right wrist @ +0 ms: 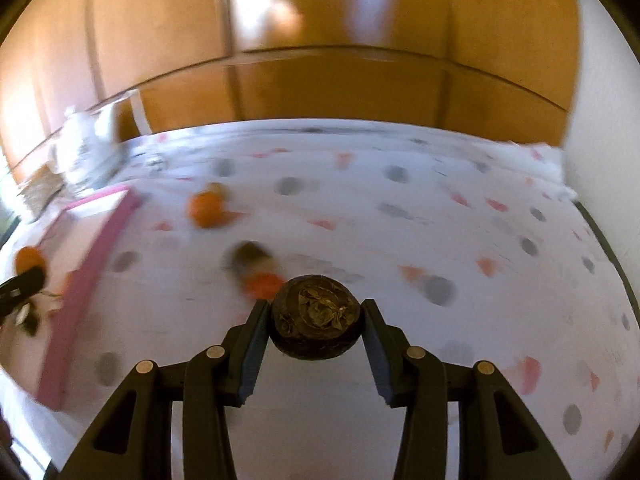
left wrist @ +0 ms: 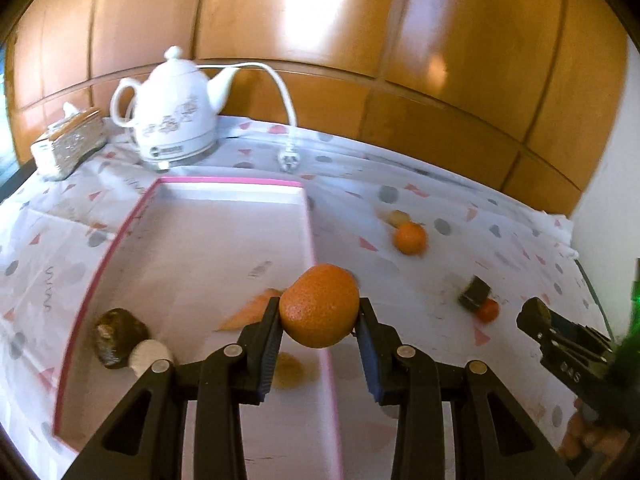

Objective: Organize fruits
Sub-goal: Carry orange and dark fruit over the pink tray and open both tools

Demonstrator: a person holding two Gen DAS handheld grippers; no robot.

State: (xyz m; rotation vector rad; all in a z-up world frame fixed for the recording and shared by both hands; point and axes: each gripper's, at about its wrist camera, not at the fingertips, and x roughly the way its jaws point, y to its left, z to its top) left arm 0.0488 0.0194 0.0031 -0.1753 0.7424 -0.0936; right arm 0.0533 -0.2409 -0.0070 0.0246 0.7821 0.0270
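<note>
Wood panelling backs a cloth-covered desk [left wrist: 420, 216] in the left wrist view, where an orange [left wrist: 319, 305] is clamped between the left gripper [left wrist: 318, 312] fingers at lower centre, above the right rim of a pink-edged tray [left wrist: 308, 216]. Seen from the right wrist, a dark brown round fruit [right wrist: 316, 317] is clamped by the right gripper [right wrist: 316, 318] fingers at lower centre, over the desk.

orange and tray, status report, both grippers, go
Left gripper shut on orange, above tray's right rim. Right gripper shut on dark brown fruit, over tablecloth. Nothing blocking the tray.
</note>
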